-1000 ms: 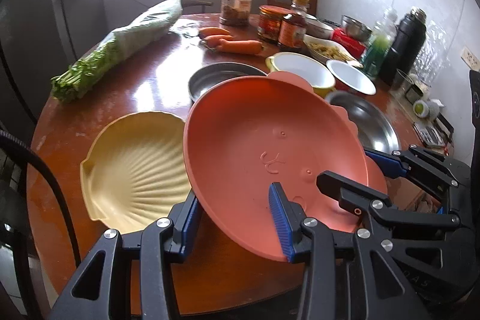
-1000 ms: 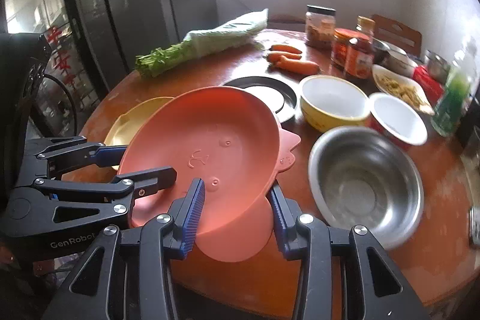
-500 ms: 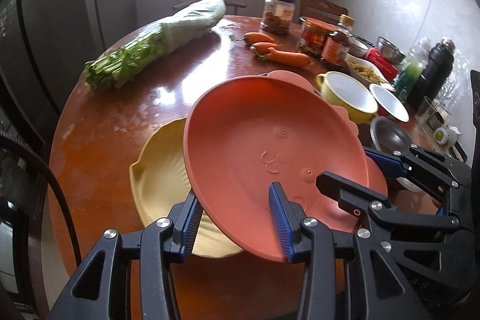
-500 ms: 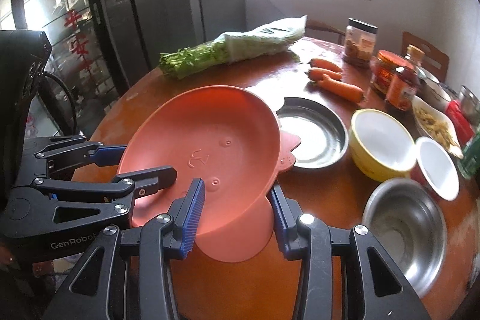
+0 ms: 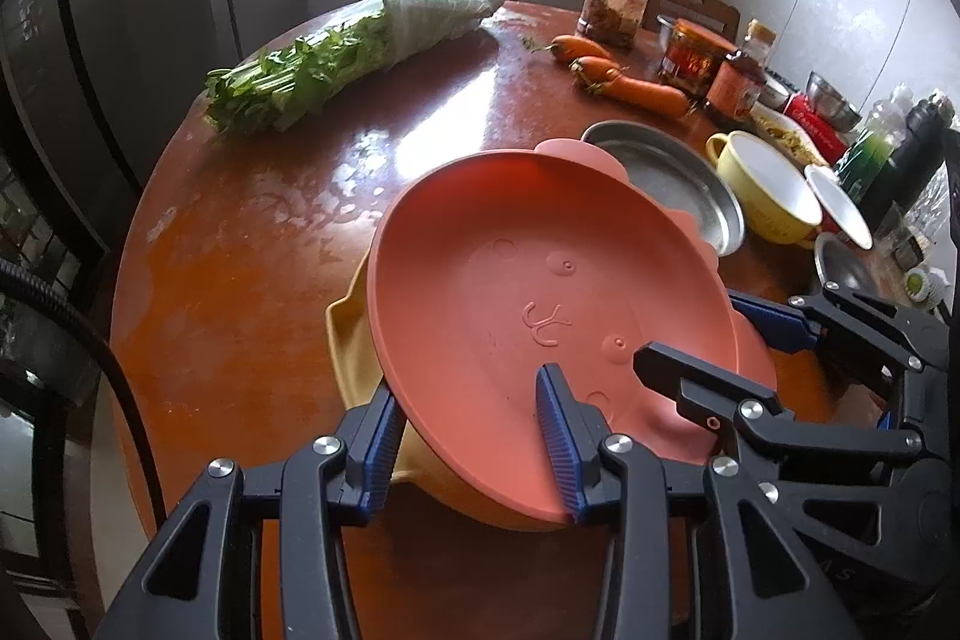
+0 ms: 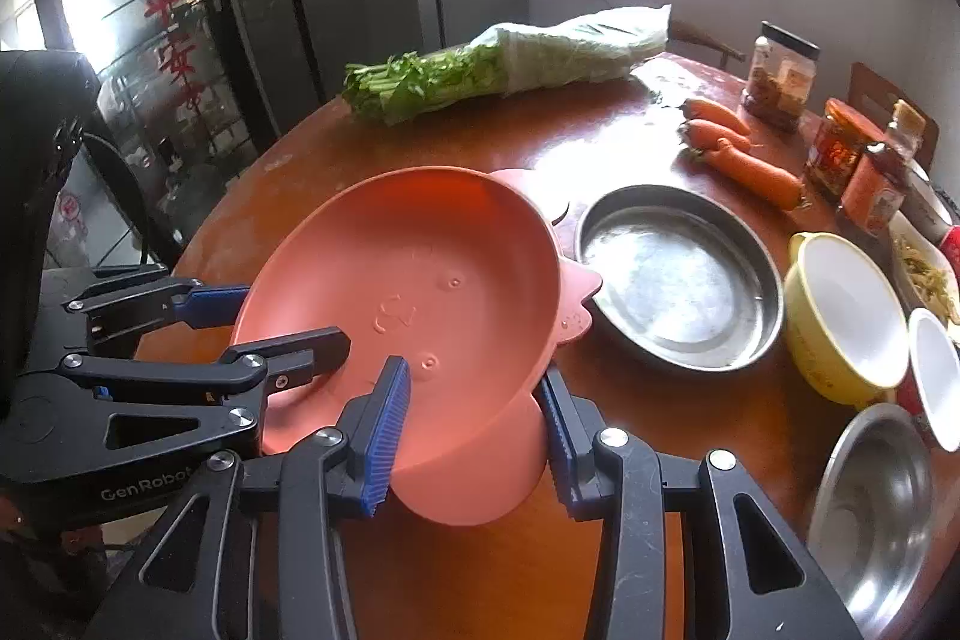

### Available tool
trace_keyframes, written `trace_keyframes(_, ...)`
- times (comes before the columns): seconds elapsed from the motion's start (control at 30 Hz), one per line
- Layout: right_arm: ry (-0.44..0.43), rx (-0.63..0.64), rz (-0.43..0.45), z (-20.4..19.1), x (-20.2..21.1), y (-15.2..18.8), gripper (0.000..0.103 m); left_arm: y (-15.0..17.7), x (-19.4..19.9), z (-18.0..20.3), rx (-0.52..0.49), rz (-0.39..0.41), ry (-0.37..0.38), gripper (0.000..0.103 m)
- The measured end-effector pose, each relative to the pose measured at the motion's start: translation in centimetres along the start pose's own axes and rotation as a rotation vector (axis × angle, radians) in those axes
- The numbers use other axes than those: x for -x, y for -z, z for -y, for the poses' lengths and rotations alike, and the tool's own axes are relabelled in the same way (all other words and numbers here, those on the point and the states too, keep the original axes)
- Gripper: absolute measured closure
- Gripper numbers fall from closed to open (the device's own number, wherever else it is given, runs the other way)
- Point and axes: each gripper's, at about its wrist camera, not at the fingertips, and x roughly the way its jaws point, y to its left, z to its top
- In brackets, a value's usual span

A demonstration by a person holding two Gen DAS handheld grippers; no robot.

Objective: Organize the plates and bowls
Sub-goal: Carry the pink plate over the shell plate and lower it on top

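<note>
Over round red-brown wooden table (image 5: 252, 280): tilted salmon-pink plastic plate (image 5: 540, 316), clamped at near rim by left gripper (image 5: 474, 445) and right gripper (image 6: 468, 436). Beneath, left view only: yellow shell-shaped plate (image 5: 351, 346). Bare tabletop leftward to edge.

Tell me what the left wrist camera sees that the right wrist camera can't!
Only the left wrist view shows the yellow shell-shaped plate peeking out under the tilted orange plastic plate, and a black flask. Only the right wrist view shows red characters on the dark glass doors. Both show the left gripper and right gripper clamping the orange plate, the flat steel pan and the carrots.
</note>
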Motion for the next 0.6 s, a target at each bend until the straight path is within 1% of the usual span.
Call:
trace_keyframes(0.07,-0.004,0.001,-0.012,-0.2,-0.5,0.0,0.059,0.1,-0.2,-0.2,-0.009,-0.009,-0.010,0.060)
trace_keyframes(0.33,-0.002,0.004,-0.036,-0.7,-1.5,0.0,0.059,0.0,-0.7,-0.7,-0.018,-0.030,-0.011,0.060)
trace_keyframes(0.6,0.000,0.015,-0.041,-1.1,-1.9,-0.2,0.058,-0.3,-0.7,-1.3,-0.013,-0.038,-0.007,0.059)
